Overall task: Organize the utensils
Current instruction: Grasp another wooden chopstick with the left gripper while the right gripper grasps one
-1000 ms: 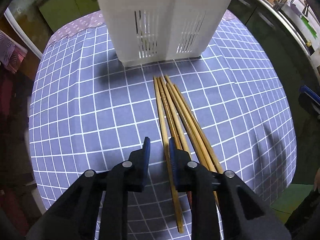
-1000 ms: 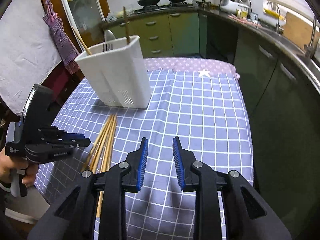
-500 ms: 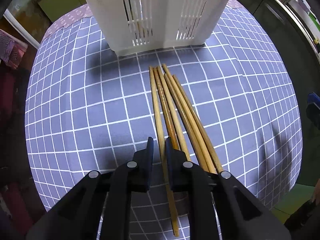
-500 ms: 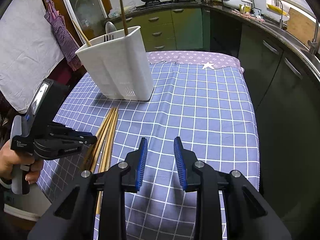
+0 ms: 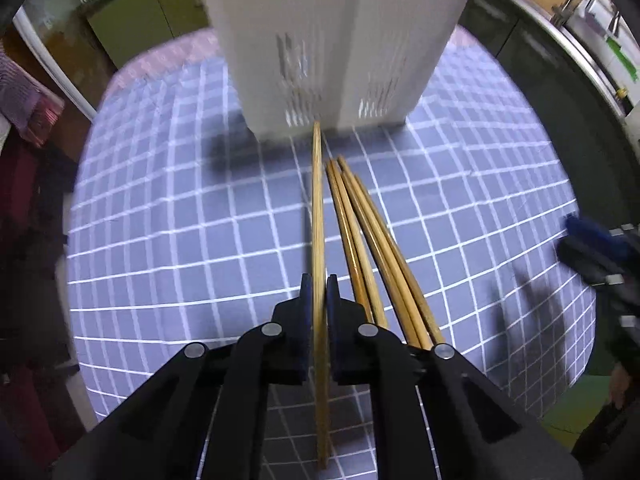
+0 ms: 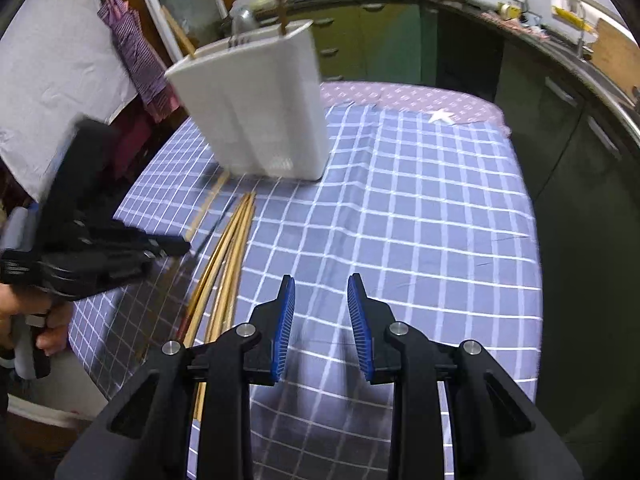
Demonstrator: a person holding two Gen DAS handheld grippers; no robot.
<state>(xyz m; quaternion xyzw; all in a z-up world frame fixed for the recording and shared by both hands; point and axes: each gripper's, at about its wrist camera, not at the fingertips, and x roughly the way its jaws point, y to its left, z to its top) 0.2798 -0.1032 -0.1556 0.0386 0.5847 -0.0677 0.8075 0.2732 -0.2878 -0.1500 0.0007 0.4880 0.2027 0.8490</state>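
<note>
My left gripper (image 5: 318,280) is shut on one light bamboo chopstick (image 5: 317,200), lifted off the cloth with its far tip near the base of the white slotted utensil holder (image 5: 340,40). Several more chopsticks (image 5: 368,240) lie in a bundle just right of it on the checked cloth. In the right wrist view, the holder (image 6: 256,112) has utensils standing in it, and the held chopstick (image 6: 206,208) sticks out from the left gripper (image 6: 176,246) above the bundle (image 6: 228,264). My right gripper (image 6: 320,292) hangs open over bare cloth, with nothing between its blue pads.
A blue-and-white checked tablecloth (image 6: 420,220) covers the table, whose right edge drops off toward dark green cabinets (image 6: 580,140). A person's hand (image 6: 48,332) holds the left gripper at the table's left edge. A stove with pans stands behind the holder.
The left jaws closed on the leftmost chopstick and raised it out of the bundle. The right gripper shifted a little over the cloth and stayed open.
</note>
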